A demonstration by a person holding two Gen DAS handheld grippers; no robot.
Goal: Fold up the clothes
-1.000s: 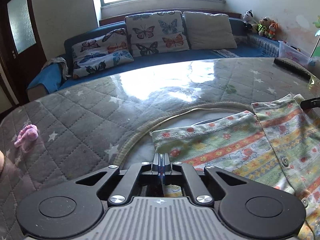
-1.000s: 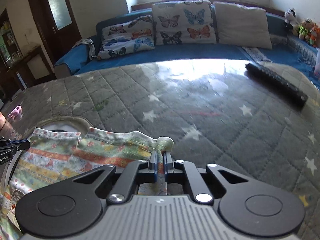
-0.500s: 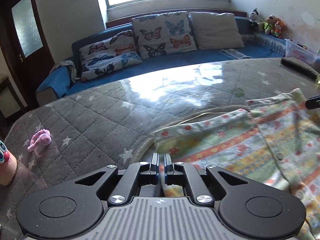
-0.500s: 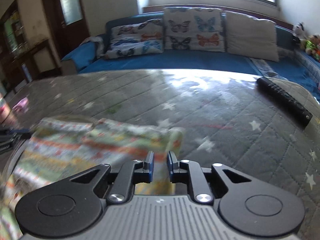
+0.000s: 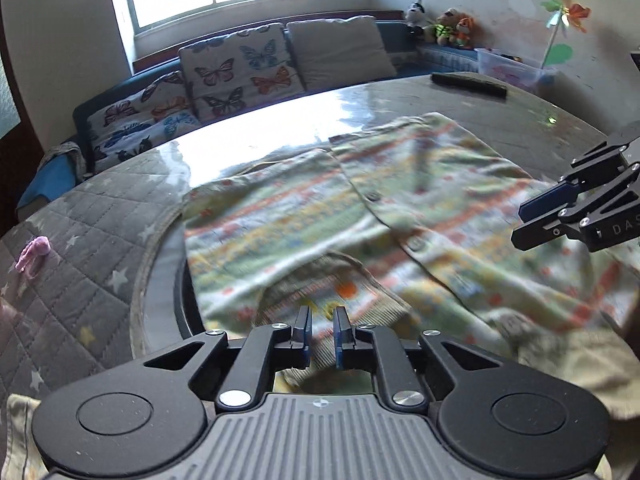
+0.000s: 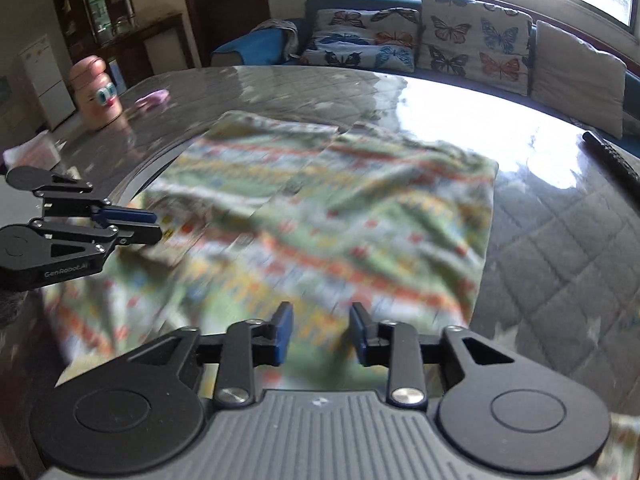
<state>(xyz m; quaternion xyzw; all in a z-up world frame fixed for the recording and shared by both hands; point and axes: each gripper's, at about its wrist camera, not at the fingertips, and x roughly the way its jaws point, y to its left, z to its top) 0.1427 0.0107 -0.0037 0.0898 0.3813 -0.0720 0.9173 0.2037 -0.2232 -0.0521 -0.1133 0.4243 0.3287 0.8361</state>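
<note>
Table [image 6: 560, 240]: I use its quilted top as a flat bed for folding.
Garment [image 6: 340, 208]: spread mid-table, buttoned front up, so edges show.
Right gripper [image 6: 320, 332]: I hold it parted, empty, above the near hem.
Left gripper [image 5: 321, 332]: fingers slightly apart, gripping nothing, over a rumpled sleeve.

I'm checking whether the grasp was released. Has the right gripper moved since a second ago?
Yes. The right gripper has opened and pulled back toward the person: the patterned garment, then pinched at its tip, now lies spread ahead, and the remote sits farther off.
</note>
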